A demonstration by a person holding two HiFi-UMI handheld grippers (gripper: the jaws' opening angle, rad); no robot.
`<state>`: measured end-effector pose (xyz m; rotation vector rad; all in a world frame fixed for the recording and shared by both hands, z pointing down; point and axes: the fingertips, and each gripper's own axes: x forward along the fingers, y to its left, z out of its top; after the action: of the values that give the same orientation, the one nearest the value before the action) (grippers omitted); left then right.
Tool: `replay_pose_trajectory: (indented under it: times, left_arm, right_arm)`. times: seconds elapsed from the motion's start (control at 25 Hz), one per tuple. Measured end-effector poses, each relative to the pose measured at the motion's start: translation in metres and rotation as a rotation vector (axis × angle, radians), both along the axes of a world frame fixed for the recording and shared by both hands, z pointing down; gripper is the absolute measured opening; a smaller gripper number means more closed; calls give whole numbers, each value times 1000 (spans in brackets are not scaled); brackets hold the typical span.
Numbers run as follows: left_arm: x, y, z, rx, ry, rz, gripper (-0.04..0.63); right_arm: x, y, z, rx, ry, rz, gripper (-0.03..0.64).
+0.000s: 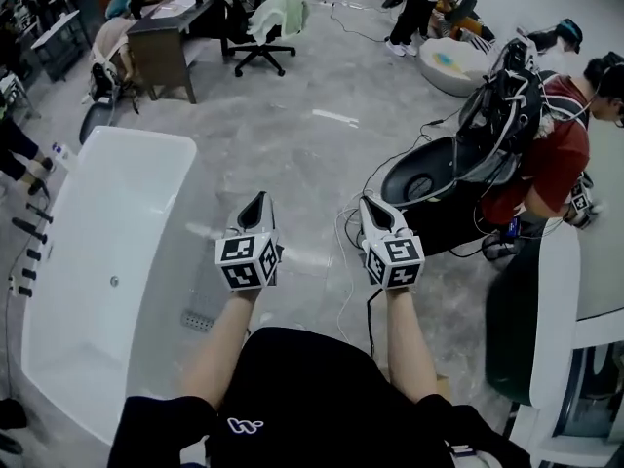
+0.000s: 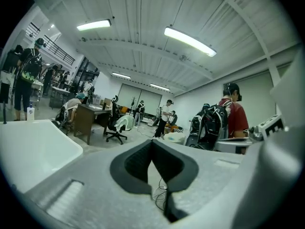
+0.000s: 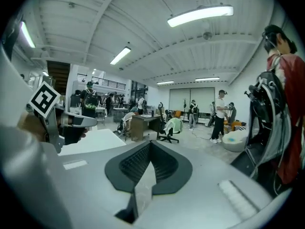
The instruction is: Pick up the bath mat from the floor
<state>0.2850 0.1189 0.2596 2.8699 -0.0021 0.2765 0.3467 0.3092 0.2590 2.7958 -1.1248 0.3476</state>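
Both grippers empty, held side by side above the grey floor (image 1: 292,125), pointing away from the person
- left gripper (image 1: 257,199): jaws clenched together, nothing between them
- right gripper (image 1: 370,203): same, jaws clenched on nothing; marker cube of the left one shows at the left edge of the right gripper view
- bath mat: can't tell where it is, no view shows anything I can read as a mat
- white bathtub (image 1: 97,261) just left of the left gripper, floor drain grate (image 1: 198,320) beside its rim
- loose cables (image 1: 343,237) on the floor by the right gripper
- dark tub (image 1: 419,178) to the right, person in a red shirt (image 1: 558,149) bent beside it
- office chair (image 1: 265,29) with a pale cloth over it further off, next to a wooden counter (image 1: 171,32)
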Motion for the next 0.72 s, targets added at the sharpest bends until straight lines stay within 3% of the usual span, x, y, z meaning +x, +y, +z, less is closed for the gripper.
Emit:
replay_pose_trajectory:
  times: [0.24, 0.36, 0.48, 0.72]
  left_arm:
    - [2, -72, -15, 6, 8, -123, 0]
    - [-14, -134, -29, -30, 39, -257, 0]
    - [-47, -193, -43, -74, 107, -426, 0]
    - [-136, -278, -51, -24, 156, -673, 0]
  right_arm:
    - [28, -102, -23, 19, 24, -165, 6]
    - [34, -173, -35, 27, 36, -280, 6]
    - [15, -259, -36, 0, 53, -464, 6]
    - [-59, -400, -42, 39, 91, -766, 6]
